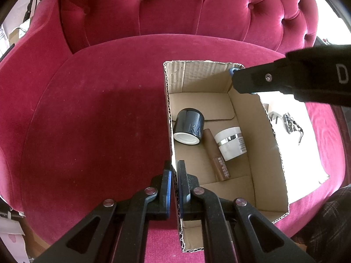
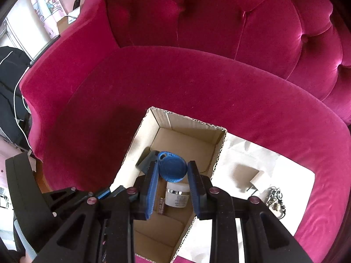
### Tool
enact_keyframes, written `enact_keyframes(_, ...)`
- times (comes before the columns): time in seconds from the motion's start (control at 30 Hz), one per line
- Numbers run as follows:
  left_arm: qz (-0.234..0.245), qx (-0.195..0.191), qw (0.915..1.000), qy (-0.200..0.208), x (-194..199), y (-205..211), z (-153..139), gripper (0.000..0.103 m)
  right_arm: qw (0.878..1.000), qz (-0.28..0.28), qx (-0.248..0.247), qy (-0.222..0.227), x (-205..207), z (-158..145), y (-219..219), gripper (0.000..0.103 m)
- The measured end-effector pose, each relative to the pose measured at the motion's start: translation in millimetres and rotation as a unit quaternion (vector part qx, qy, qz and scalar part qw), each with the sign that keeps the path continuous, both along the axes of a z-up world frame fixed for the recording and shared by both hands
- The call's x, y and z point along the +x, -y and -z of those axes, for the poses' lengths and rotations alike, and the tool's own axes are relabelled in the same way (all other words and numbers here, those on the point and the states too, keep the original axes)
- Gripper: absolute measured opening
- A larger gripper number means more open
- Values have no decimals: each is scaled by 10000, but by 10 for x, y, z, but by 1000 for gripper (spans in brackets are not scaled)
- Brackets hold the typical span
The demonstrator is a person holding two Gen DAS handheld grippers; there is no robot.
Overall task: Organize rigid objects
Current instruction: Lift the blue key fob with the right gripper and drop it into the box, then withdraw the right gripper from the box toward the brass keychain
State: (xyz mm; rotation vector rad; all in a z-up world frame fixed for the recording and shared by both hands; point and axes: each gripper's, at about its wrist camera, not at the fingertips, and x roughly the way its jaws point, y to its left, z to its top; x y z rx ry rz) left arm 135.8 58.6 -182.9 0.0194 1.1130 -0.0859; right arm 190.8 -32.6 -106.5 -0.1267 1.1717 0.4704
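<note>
The left wall of the cardboard box [image 1: 258,153] on the pink armchair [image 1: 98,120] is pinched by the left tongs [image 1: 174,171], which are pressed together. A blue round tag [image 2: 172,167] is held between the right tongs [image 2: 173,175] above the box. Inside the box are seen a black jar [image 1: 188,126], a white jar [image 1: 230,145] and a brown tube [image 1: 218,157].
</note>
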Motion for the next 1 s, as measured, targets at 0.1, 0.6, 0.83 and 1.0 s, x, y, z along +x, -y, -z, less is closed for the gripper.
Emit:
enact_keyframes(0.1, -2, -3, 10000, 1, 0, 0, 1, 5, 10000, 5, 15, 9, 19, 11, -19, 29)
enact_keyframes(0.6, 1, 4, 10000, 8, 7, 7, 8, 5, 9995, 75, -190, 232, 60, -26, -18, 64)
enact_keyframes(0.83, -1, -7, 10000, 14, 6, -7, 3, 5, 9989, 267, -282, 255, 109, -4, 62, 102)
enact_keyframes(1.0, 1, -2, 10000, 17, 1, -10, 2, 5, 9986, 318, -338, 239, 125, 14, 122, 103)
